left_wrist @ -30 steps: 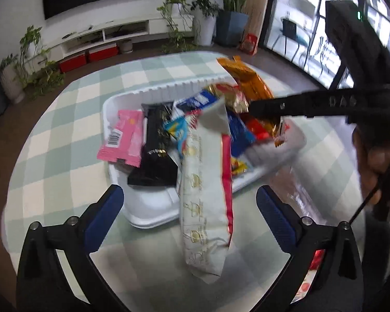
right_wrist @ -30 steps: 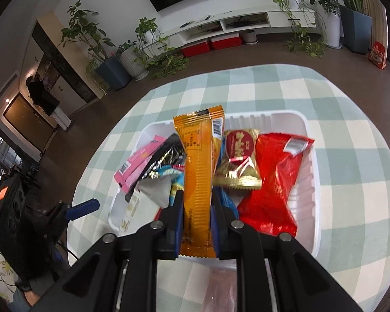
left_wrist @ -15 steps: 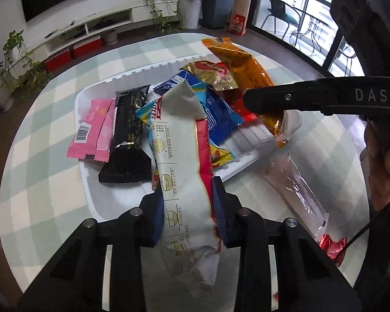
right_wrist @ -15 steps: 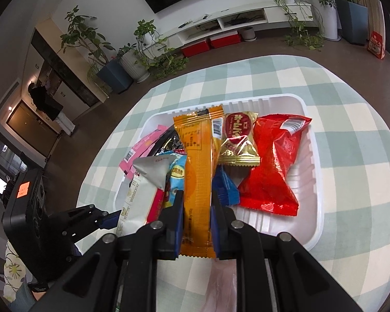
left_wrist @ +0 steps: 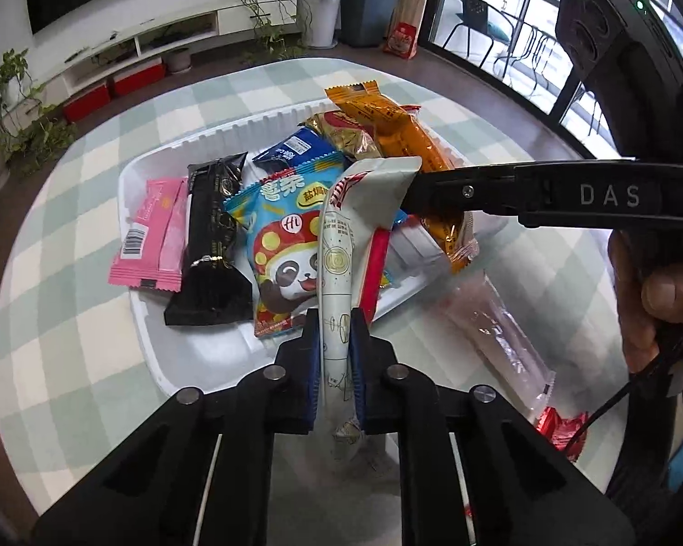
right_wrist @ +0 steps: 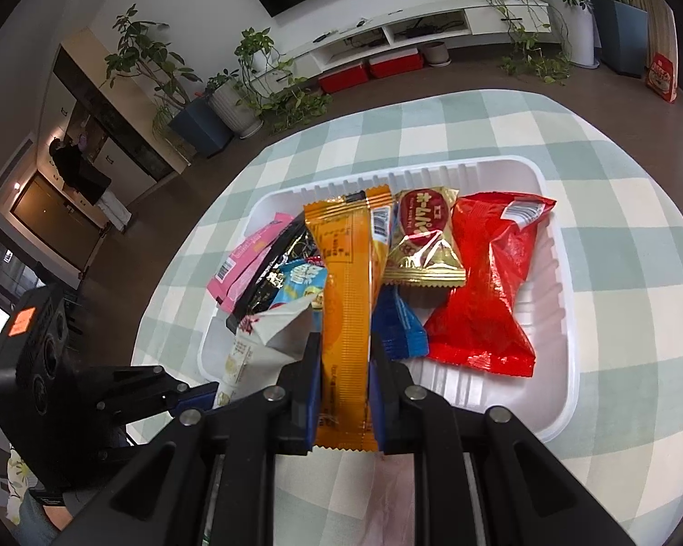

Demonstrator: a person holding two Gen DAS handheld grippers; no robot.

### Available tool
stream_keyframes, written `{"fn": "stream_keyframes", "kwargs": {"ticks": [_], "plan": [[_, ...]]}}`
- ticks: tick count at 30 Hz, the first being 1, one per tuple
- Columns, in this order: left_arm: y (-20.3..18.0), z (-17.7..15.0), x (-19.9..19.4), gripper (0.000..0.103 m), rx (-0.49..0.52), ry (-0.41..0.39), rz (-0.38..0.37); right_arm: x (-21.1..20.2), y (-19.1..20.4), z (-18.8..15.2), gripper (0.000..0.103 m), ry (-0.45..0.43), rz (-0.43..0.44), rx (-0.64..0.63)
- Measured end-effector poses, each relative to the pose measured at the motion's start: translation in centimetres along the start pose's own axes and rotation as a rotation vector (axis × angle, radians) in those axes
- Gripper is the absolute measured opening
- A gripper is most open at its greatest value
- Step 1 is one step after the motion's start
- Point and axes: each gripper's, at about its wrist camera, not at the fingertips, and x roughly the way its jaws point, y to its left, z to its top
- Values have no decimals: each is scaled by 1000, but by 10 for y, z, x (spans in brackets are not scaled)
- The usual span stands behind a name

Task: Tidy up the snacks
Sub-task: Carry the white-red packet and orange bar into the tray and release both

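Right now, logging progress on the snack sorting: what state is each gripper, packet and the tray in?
left gripper: shut on white packet
right gripper: shut on orange packet
white tray: holding loose snacks
clear wrapper: lying outside tray

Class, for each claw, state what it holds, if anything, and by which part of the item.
The left claw grips the white-and-red packet near its lower end. The right claw grips the orange packet near its bottom end.
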Motion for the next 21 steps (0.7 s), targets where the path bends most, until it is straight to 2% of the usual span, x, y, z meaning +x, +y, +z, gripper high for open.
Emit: {"fn": "stream_keyframes", "kwargs": {"ticks": [5,7,10,14,21], "plan": [[-14,4,5,8,72,-1,9,0,-4,0,20,-9,-3,19],[-15,2,1,7,67,-21,-16,-3,-6,-1,20,-17,-5,20],[-2,5,-5,7,5,-59,-61,-10,-8,1,20,-40,11,30],[20,16,-25,7,-75,-124,-85,-18,-6,8,20,-59,6,10],[72,59,-46,7,-208,-216,-110,-21,1,40,20,-49,-35,-26]]}}
